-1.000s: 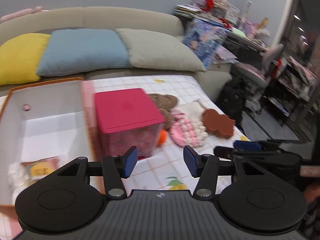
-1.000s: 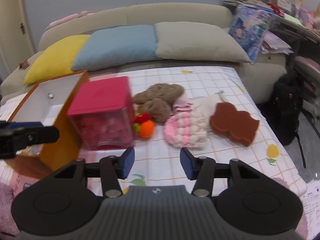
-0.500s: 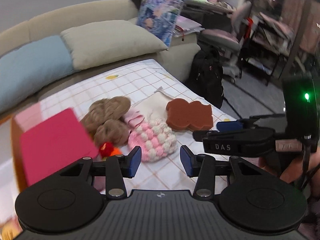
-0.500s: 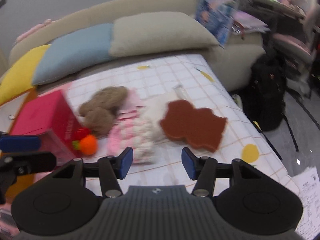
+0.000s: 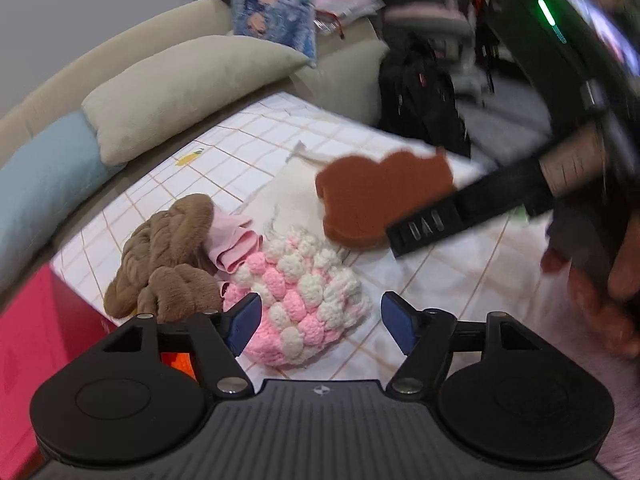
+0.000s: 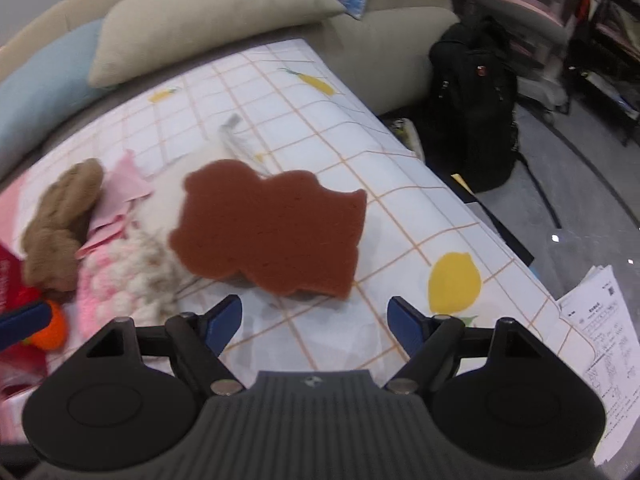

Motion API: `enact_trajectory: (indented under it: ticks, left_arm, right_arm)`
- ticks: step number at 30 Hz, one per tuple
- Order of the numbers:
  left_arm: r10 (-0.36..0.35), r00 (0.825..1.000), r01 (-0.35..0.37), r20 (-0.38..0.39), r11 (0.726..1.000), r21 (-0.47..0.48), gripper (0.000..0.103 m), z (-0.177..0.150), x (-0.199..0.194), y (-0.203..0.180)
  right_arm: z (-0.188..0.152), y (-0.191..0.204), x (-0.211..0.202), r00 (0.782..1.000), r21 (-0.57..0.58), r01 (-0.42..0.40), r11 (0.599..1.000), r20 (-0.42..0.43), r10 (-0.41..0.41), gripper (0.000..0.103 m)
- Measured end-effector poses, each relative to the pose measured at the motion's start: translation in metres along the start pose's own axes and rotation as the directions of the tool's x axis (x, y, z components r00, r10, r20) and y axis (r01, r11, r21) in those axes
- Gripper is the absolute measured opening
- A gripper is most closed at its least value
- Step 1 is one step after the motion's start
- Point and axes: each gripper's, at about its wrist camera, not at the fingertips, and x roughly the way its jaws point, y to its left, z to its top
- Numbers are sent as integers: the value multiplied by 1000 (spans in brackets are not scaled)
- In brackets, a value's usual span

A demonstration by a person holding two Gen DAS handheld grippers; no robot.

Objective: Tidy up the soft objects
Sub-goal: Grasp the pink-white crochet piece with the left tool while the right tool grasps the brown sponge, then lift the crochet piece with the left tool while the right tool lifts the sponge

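Soft things lie on the checked cloth [image 6: 360,120]. A flat brown sponge [image 6: 272,232] lies just ahead of my open, empty right gripper [image 6: 314,322]; it also shows in the left wrist view [image 5: 380,196]. A pink and white knitted piece [image 5: 304,296] lies just ahead of my open, empty left gripper [image 5: 320,326]. Brown furry slippers [image 5: 168,256], a pink cloth [image 5: 236,244] and a white cloth [image 5: 292,188] lie beside it. An orange pompom [image 6: 52,328] shows at the left of the right wrist view. The right gripper [image 5: 460,216] reaches over the sponge's near edge.
A pink-lidded box [image 5: 36,344] stands at the left. A sofa with beige [image 6: 212,12] and blue [image 6: 40,88] cushions lies behind. A black backpack [image 6: 476,120] and papers [image 6: 604,348] are on the floor past the right edge.
Both grippers have swung right and moved closer to the soft things. Their jaws have opened wider. The orange-edged box has left both views.
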Motion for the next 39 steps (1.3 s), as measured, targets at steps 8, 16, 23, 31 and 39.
enact_trajectory:
  ticks: [8, 16, 23, 31, 39]
  left_arm:
    - [66, 995, -52, -73, 984, 171, 81, -7, 30, -14]
    - [55, 995, -41, -81, 986, 162, 60, -7, 32, -13]
    - [65, 993, -45, -103, 982, 186, 37, -3, 31, -12]
    - [12, 996, -4, -93, 997, 81, 24, 0, 3, 1]
    - [-8, 998, 2, -65, 996, -85, 23, 1, -19, 23]
  right_arm:
    - [1, 6, 14, 1000, -12, 6, 1000, 15, -5, 76]
    - [1, 9, 16, 1000, -31, -15, 999, 19, 16, 51]
    - [0, 9, 9, 998, -46, -39, 998, 45, 41, 45]
    - [-2, 11, 0, 997, -51, -71, 996, 27, 73, 9]
    - [-5, 0, -14, 996, 22, -79, 997, 51, 78, 33]
